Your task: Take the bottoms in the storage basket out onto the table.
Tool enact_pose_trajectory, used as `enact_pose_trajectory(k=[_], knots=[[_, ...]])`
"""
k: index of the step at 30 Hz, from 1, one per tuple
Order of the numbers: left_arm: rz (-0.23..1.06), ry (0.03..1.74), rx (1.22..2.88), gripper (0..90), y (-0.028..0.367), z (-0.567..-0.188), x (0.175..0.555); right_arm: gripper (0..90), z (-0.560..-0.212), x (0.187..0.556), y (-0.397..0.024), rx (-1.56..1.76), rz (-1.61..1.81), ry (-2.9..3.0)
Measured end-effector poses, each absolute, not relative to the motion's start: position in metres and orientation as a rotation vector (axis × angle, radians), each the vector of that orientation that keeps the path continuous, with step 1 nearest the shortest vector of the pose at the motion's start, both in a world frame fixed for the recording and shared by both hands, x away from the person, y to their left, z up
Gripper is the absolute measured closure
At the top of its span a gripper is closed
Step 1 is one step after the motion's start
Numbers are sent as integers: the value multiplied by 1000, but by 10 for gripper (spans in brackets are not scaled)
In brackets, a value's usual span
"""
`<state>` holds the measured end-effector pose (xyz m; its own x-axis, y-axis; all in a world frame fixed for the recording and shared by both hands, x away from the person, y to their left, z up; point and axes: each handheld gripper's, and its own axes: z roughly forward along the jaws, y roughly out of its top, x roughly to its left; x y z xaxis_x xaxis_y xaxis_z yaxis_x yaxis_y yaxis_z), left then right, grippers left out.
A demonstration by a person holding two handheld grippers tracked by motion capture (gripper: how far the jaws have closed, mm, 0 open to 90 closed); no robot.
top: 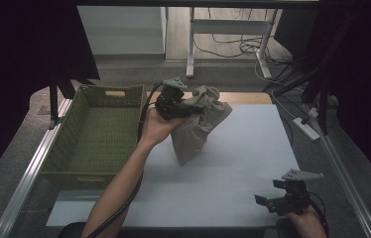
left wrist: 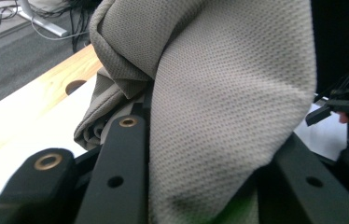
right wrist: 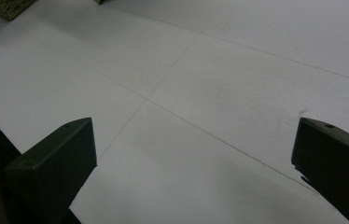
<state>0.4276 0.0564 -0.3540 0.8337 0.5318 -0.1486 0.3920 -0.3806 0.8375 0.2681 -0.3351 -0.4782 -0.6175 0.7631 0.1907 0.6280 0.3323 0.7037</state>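
Cloth is bunching up between the two black jaws of the left claw (left wrist: 200, 154), which is clamping tight on the top of a grey-brown bag (top: 201, 124). From the high view, the left claw (top: 173, 101) is holding the bag near its knotted top, and the bag is hanging down with its bottom corner touching the white desk (top: 233, 188) or sitting just above it; I cannot tell which. The bag is sitting near the far middle of the desk, just beside the green basket (top: 69, 148), which is lying at the left side. The right claw (top: 268, 202) is resting low at the near right corner, well apart from the bag. Its jaws are standing wide apart with nothing between them, and they are pointing over the bare white desk.
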Motion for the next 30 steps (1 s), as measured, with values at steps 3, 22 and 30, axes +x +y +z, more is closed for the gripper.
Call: enact_pose_trajectory(k=[3, 22, 30], knots=[[169, 691, 2033, 689, 52, -363, 429, 5, -478, 268, -335, 1276, 1154, 2421], [85, 779, 2096, 671, 28, -427, 433, 5, -479, 269, -334, 1273, 1151, 2427], [53, 800, 2119, 669, 21, -449, 434, 5, -479, 269, -334, 1272, 1145, 2436]])
